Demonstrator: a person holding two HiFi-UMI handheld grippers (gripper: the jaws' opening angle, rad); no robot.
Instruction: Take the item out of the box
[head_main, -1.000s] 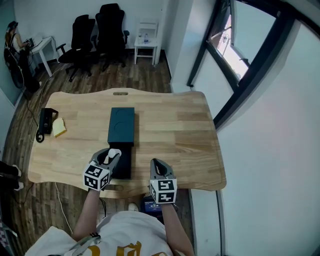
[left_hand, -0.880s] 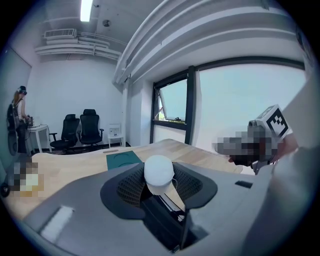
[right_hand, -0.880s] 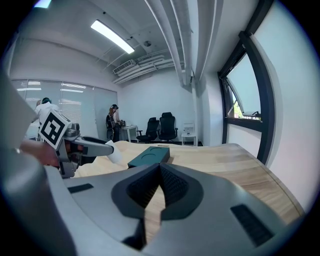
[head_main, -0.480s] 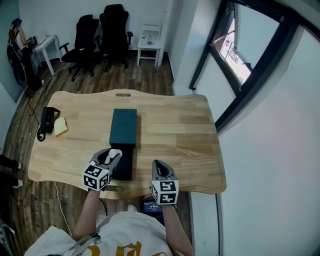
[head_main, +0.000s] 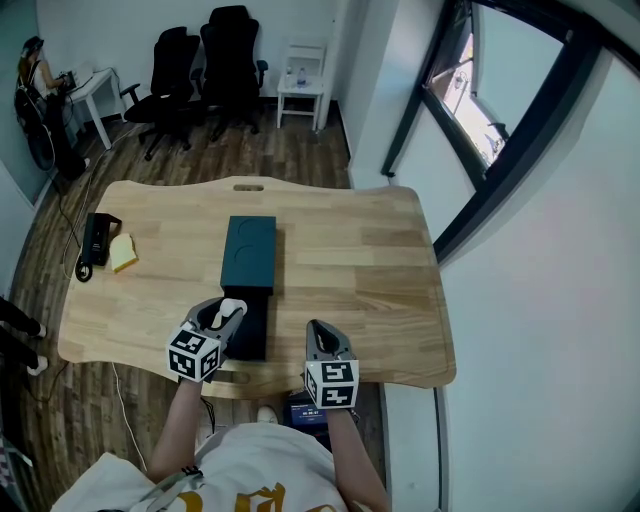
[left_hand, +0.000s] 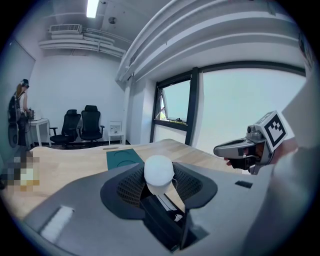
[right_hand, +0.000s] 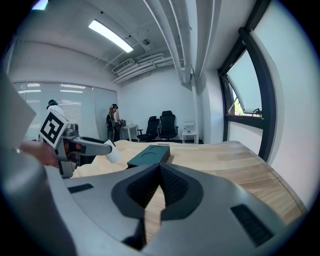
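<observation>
The left gripper (head_main: 228, 311) holds a white item (left_hand: 159, 171) tight between its jaws, just above the open black box (head_main: 247, 335). The box sits close to the near edge of the wooden table (head_main: 350, 260). Its far end touches a dark green lid (head_main: 249, 253) lying flat in the middle of the table. The right gripper (head_main: 317, 330) is beside the box, over the near edge, with its jaws pressed together and nothing in them. To the right of the box the table is bare wood. A black device (head_main: 93, 240) and a yellow thing (head_main: 121, 254) lie near the left edge, well apart from the box.
</observation>
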